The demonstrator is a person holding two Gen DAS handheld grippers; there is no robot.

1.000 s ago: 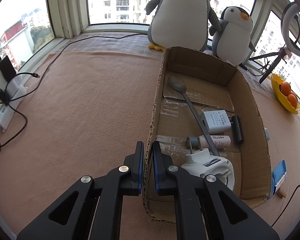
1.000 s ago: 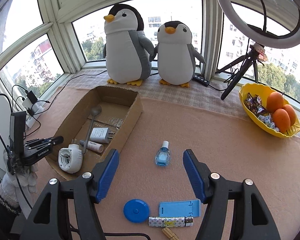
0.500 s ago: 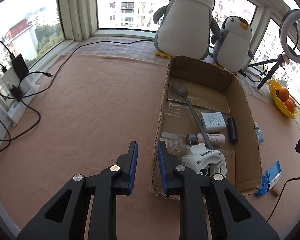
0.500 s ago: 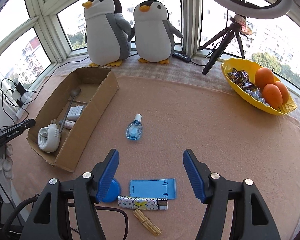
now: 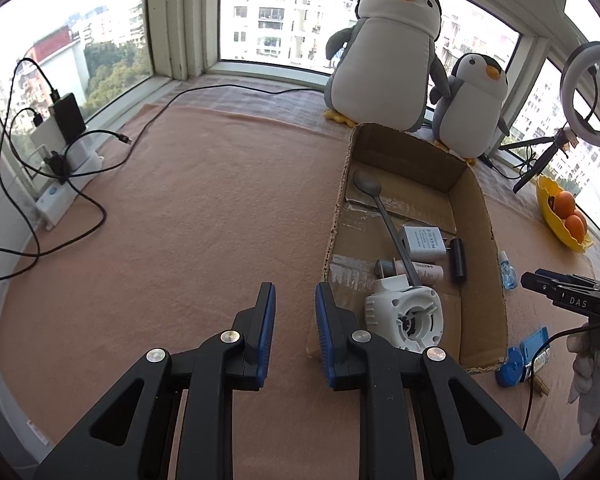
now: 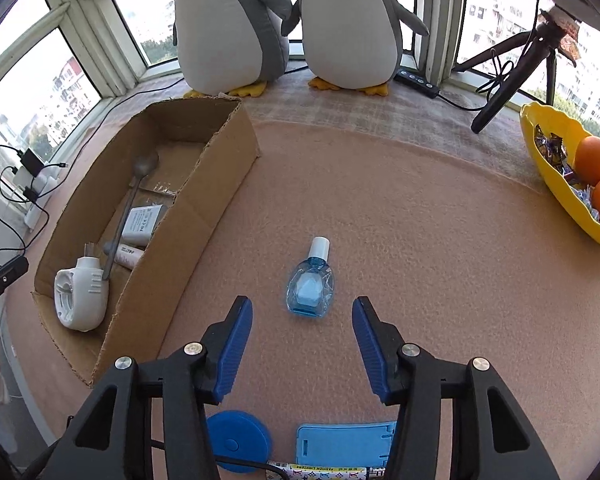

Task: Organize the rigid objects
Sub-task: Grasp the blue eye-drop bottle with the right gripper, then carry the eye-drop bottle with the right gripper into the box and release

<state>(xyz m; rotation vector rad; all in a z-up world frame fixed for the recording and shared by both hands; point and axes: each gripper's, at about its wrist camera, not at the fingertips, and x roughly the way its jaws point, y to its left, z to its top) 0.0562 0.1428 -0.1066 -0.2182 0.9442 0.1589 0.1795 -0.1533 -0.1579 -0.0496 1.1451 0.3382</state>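
Note:
A small clear-blue bottle with a white cap [image 6: 310, 282] lies on the pink mat just ahead of my open, empty right gripper [image 6: 302, 314]; it also shows in the left wrist view [image 5: 507, 271]. A cardboard box [image 6: 204, 184] at the left holds a spoon [image 6: 134, 196], a white charger [image 6: 142, 220], a small tube [image 6: 126, 255] and a white plug-in device [image 6: 78, 298]. A blue round disc [image 6: 238, 440], a blue flat stand [image 6: 342, 442] and a patterned lighter [image 6: 324, 472] lie under the gripper. My left gripper [image 5: 295, 310] is open and empty, just left of the box [image 5: 488, 248].
Two plush penguins [image 6: 284, 20] stand behind the box. A yellow bowl with oranges and sweets [image 6: 572, 172] sits at the right edge, and a tripod [image 6: 512, 80] stands near it. Cables and a power strip [image 5: 60, 168] lie at the far left.
My right gripper has moved forward and down toward the blue bottle. My left gripper has opened wider and drawn back and up from the box's wall.

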